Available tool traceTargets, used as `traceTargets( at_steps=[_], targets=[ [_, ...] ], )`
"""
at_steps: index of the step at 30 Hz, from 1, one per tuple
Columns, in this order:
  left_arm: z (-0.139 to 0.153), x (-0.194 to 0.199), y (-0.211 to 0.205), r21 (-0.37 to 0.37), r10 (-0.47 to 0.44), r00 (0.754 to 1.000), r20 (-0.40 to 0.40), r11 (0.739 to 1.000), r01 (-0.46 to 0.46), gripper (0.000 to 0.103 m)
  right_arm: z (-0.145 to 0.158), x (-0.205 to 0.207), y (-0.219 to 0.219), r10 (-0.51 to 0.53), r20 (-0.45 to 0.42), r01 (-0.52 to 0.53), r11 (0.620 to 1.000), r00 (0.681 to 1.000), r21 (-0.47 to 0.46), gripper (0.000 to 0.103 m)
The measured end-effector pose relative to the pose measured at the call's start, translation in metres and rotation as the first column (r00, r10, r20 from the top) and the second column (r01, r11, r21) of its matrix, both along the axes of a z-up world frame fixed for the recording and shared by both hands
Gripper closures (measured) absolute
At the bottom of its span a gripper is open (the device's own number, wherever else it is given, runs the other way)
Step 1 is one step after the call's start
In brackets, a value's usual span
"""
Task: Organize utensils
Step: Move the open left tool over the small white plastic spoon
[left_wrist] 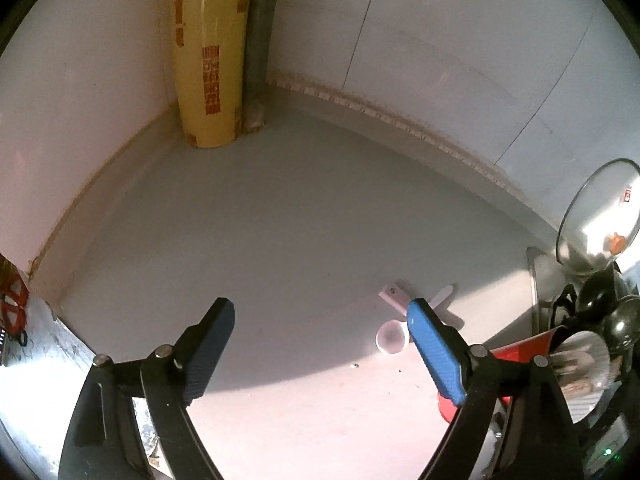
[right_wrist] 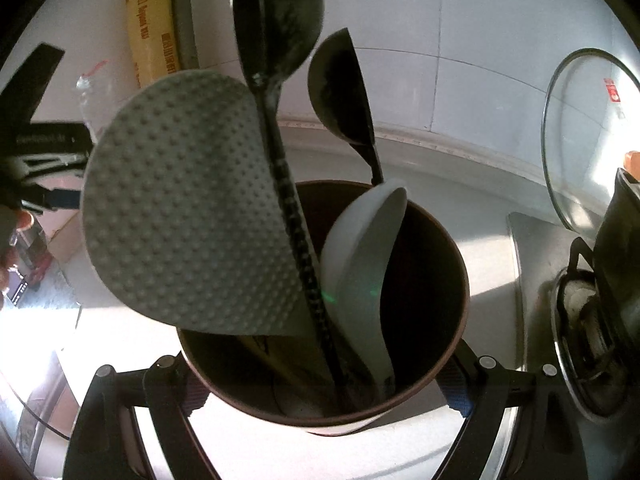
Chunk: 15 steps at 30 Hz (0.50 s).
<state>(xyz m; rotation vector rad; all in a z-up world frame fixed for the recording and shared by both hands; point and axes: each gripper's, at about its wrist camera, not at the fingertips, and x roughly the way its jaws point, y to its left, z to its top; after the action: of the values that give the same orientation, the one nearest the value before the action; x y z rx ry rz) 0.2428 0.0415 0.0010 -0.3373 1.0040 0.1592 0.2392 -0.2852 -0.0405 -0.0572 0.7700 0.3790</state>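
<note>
In the right wrist view my right gripper is shut on a round utensil cup, one finger on each side of it. The cup holds a grey dimpled rice paddle, a black ladle, a second black scoop and a white spoon. In the left wrist view my left gripper is open and empty above the counter. A small plastic measuring spoon lies on the counter beside its right finger. The cup with utensils shows at the right edge.
A yellow foil box stands in the wall corner. A glass lid leans on the wall at the right, above a stove burner. The lid also shows in the left wrist view. A clear bag sits at the left.
</note>
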Motion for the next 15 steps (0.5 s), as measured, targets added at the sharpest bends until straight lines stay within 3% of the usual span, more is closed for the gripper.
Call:
traceTargets(
  at_steps=[4,15],
  targets=[
    [-0.008,0.004,-0.002,-0.002,-0.002,1.0,-0.011,1.0,0.002,0.005,0.0,-0.001,-0.003,-0.024,-0.004,0.024,1.0,1.0,0.003,0.011],
    [-0.027,0.024,-0.032,-0.029,-0.093,0.995,-0.022,0.995,0.093,0.005,-0.002,-0.009,-0.022,-0.125,-0.015,0.125,0.992,0.992,0.013,0.011]
  ],
)
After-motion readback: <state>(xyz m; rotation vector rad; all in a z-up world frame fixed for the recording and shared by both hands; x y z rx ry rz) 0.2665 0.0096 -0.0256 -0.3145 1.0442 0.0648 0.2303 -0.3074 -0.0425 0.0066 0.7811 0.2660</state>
